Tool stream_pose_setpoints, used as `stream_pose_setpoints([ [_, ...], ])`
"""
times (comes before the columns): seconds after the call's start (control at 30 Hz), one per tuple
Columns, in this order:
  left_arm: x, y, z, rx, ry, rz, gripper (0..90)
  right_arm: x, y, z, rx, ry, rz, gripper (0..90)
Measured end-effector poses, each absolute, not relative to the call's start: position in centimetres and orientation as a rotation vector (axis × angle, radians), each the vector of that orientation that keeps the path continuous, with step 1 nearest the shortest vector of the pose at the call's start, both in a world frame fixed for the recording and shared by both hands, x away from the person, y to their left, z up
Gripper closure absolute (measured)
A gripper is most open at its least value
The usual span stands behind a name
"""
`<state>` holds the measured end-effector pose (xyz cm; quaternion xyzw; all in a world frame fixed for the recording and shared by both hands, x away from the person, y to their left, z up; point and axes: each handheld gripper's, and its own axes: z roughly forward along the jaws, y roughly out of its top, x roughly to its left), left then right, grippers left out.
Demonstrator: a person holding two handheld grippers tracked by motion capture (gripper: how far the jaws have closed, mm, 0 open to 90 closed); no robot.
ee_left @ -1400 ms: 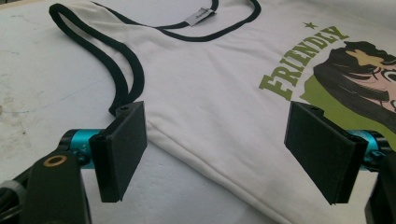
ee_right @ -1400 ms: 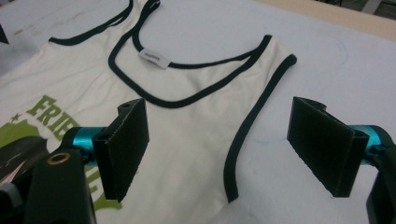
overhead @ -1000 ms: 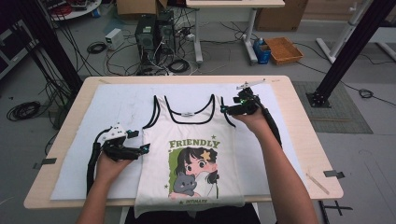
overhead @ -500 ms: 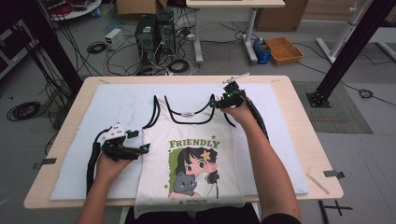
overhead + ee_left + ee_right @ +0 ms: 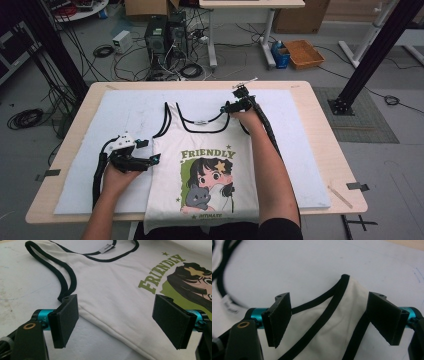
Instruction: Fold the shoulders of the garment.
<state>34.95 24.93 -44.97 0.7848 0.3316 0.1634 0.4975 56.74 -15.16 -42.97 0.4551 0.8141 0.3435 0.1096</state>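
Note:
A white tank top (image 5: 200,140) with black trim and a green "FRIENDLY" cartoon print lies flat, neck away from me, on a white mat (image 5: 125,115). My left gripper (image 5: 152,159) rests open at the shirt's left side, below the armhole. In the left gripper view its jaws (image 5: 116,322) straddle the side hem of the shirt (image 5: 112,290) without closing on it. My right gripper (image 5: 226,107) is open at the top of the right shoulder strap. In the right gripper view the strap's folded end (image 5: 352,302) lies between the spread jaws (image 5: 332,317).
The mat covers most of a wooden table (image 5: 320,125). A thin wooden stick (image 5: 339,196) and a piece of tape (image 5: 357,186) lie near the front right corner. Beyond the far edge are computers and cables (image 5: 165,35) on the floor.
My right gripper has moved left from beyond the shirt's right shoulder onto the right strap. The left gripper has stayed in place.

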Motion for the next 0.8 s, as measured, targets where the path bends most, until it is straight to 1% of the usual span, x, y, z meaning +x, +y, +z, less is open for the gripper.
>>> stream_pose_setpoints([
  [0.03, 34.9, 24.9, -45.0, 1.897, 0.806, 0.395, 21.2, 57.1, -14.9, -43.4, 1.36, 2.36, 1.02, 25.3],
  [0.07, 34.9, 24.9, -45.0, 1.897, 0.805, 0.395, 21.2, 57.1, -14.9, -43.4, 1.36, 2.36, 1.02, 25.3],
  [0.17, 35.0, 25.0, -45.0, 1.897, 0.806, 0.392, 21.3, 57.3, -14.8, -43.9, 1.367, 2.34, 1.011, 37.0],
  [0.2, 35.0, 25.0, -45.0, 1.895, 0.806, 0.392, 21.3, 57.3, -14.7, -44.0, 1.361, 2.325, 0.998, 42.8],
  [0.23, 35.0, 25.0, -45.0, 1.893, 0.808, 0.391, 21.3, 57.2, -14.4, -44.1, 1.326, 2.314, 0.938, 56.8],
  [0.27, 35.0, 24.9, -45.0, 1.892, 0.81, 0.389, 21.3, 57.0, -14.2, -44.1, 1.285, 2.306, 0.889, 56.8],
  [0.3, 35.0, 24.9, -45.0, 1.894, 0.813, 0.39, 21.3, 56.9, -13.9, -44.0, 1.266, 2.311, 0.875, 68.6],
  [0.33, 35.0, 24.9, -45.0, 1.896, 0.812, 0.394, 21.3, 56.9, -13.9, -44.0, 1.266, 2.311, 0.875, 68.6],
  [0.4, 35.0, 24.9, -45.0, 1.902, 0.808, 0.399, 21.3, 56.7, -13.5, -44.0, 1.238, 2.323, 0.875, 81.5],
  [0.43, 34.9, 24.9, -45.0, 1.904, 0.807, 0.399, 21.2, 56.6, -13.4, -44.0, 1.234, 2.326, 0.876, 85.7],
  [0.63, 35.0, 25.0, -45.0, 1.892, 0.811, 0.392, 21.3, 56.1, -13.9, -43.4, 1.255, 2.322, 0.935, 86.4],
  [0.8, 35.0, 24.9, -45.0, 1.898, 0.816, 0.388, 21.2, 54.1, -14.4, -42.1, 1.188, 2.351, 1.024, 86.4],
])
